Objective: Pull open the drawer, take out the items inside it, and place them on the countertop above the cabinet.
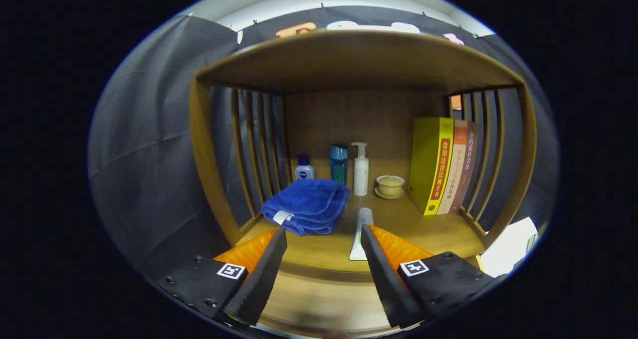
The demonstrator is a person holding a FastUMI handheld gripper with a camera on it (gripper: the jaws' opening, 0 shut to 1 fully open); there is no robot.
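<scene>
The gripper (pixel 324 239) is nearest, with its two fingers spread apart and holding nothing. They hover over the front edge of the table (pixel 319 252), the wooden top of the cabinet. Just ahead of the left finger a folded blue towel (pixel 307 205) lies on the table. A white tube (pixel 361 232) lies close beside the tip of the right finger. Beyond them, at the back wall, stand a small white bottle with blue cap (pixel 304 168), a blue bottle (pixel 339 163), a white pump bottle (pixel 360 169) and a small cream bowl on a saucer (pixel 390 186). To the right, a yellow book (pixel 431 165) and two more books (pixel 462 162) stand upright against the slatted side. I cannot see clearly the drawer front.
</scene>
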